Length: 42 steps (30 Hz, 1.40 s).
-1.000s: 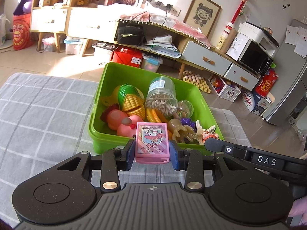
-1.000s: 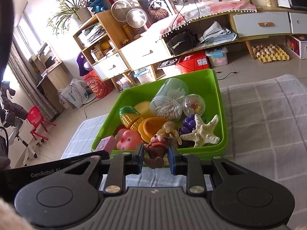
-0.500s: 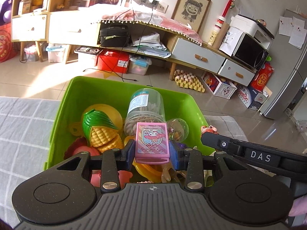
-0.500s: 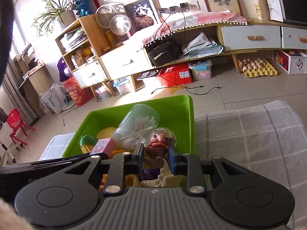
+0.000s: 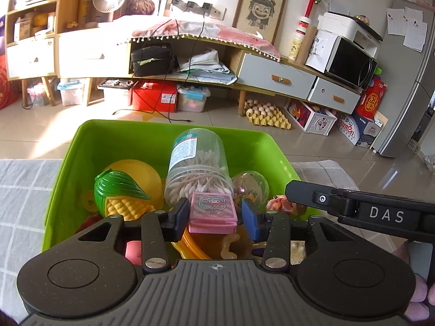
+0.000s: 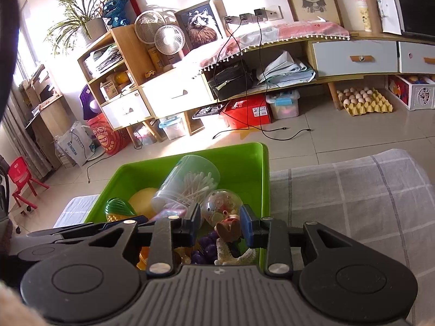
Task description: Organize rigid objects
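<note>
The left gripper is parted around a pink card box over the green bin. The right gripper is likewise released, a brown figurine lying loose between its fingers.

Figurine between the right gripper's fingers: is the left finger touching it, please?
Apart. The right wrist view shows a wide gap between that finger and the figurine.

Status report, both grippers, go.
Left gripper open over green bin, jaws off pink box. Right gripper open, small figurine loose between jaws. Cotton swab jar just ahead.
</note>
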Each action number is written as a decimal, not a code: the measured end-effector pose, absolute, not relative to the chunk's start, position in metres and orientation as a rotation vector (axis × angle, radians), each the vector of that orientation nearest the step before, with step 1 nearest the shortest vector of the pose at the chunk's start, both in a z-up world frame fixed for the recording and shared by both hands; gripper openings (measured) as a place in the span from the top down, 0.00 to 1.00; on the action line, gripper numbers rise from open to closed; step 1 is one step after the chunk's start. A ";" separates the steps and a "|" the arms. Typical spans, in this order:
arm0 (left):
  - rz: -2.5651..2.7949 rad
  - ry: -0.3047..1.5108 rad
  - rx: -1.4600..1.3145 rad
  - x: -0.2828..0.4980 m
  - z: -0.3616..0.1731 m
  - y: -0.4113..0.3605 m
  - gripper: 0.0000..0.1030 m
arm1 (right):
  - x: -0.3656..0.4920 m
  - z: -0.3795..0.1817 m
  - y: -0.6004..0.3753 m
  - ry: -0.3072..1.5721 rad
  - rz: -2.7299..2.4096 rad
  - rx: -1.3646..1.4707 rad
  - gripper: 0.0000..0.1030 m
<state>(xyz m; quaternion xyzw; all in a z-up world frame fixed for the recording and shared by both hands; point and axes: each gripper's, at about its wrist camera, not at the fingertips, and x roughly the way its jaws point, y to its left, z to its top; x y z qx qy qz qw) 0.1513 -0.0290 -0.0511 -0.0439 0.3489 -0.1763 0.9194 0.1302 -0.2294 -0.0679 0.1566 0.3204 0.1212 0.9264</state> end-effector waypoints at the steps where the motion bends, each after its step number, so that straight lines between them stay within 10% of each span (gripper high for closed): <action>1: -0.362 0.712 -0.084 0.150 -0.051 -0.030 0.44 | 0.128 -0.067 -0.231 0.659 0.250 0.331 0.90; 18: -0.231 0.709 -0.013 0.099 -0.027 -0.019 0.05 | 0.079 -0.034 -0.232 0.667 0.209 0.261 0.52; 42: 0.009 0.911 0.042 0.026 -0.020 0.007 0.04 | 0.005 -0.028 -0.214 0.857 0.058 0.196 0.27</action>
